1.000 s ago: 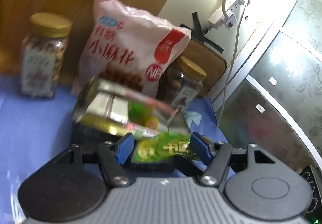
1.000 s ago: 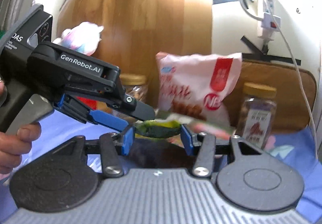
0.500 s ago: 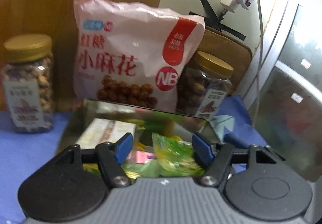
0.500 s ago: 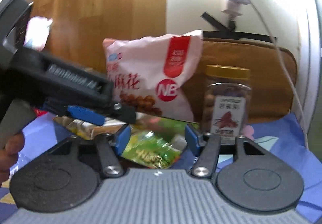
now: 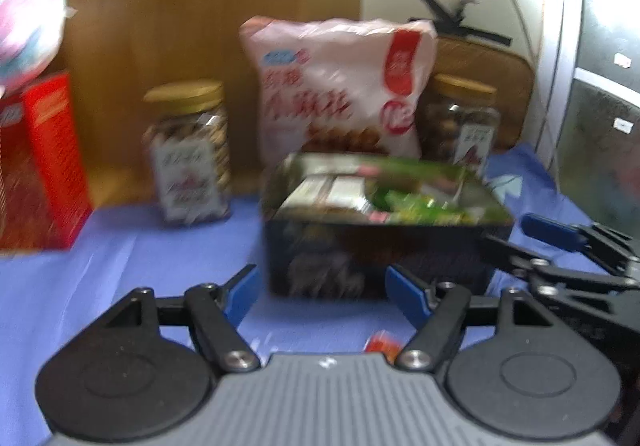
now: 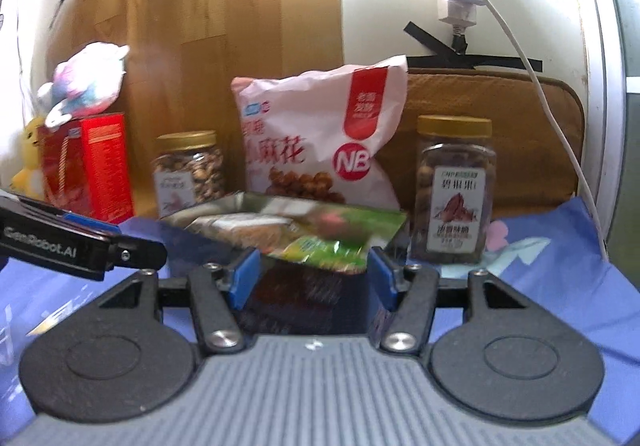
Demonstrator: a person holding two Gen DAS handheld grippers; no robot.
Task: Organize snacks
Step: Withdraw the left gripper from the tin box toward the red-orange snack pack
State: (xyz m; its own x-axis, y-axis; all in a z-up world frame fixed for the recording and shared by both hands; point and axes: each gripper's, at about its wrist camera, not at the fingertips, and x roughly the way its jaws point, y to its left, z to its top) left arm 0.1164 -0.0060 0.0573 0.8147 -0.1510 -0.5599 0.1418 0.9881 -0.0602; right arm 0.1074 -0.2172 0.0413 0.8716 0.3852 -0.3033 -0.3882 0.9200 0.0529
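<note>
A dark tin box holding several snack packets stands on the blue cloth. A green packet lies at its near edge, with a white packet beside it. In the left wrist view my left gripper hangs just short of the box front, its jaws opening with nothing between them. A small red packet lies on the cloth under it. My right gripper is open at the box's near corner, and its pads do not press on anything. Each gripper shows in the other's view: the right gripper, the left gripper.
Behind the box stand a pink snack bag, a gold-lidded nut jar on the left and another jar on the right. A red carton with a plush toy stands far left. A white cable hangs at the right.
The green packet that was between the fingers now lies in the box. Both grippers have drawn back from it and stand wider; the left one backed away farther.
</note>
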